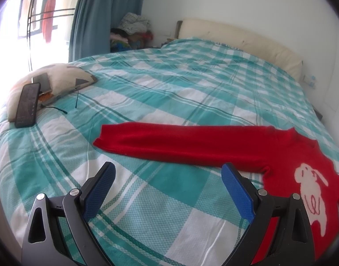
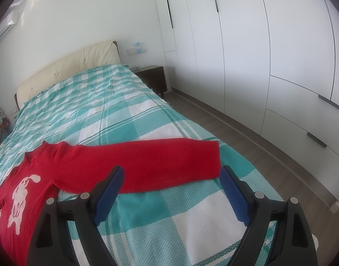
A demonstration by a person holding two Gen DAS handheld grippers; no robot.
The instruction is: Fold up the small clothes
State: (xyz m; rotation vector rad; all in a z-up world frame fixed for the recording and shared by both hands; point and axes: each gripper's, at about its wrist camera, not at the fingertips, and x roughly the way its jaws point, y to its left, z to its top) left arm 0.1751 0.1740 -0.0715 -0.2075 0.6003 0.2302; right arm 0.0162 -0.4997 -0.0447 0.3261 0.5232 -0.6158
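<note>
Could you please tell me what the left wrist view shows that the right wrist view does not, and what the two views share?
Only the left wrist view shows the patterned pillow with a dark phone leaning on it, the blue curtain and the window. Only the right wrist view shows the white wardrobe, the dark nightstand and the wooden floor. Both show the red sweater spread flat on the checked bedspread, one sleeve stretched out in each view, and the cream headboard. The left gripper and right gripper are open, holding nothing.
</note>
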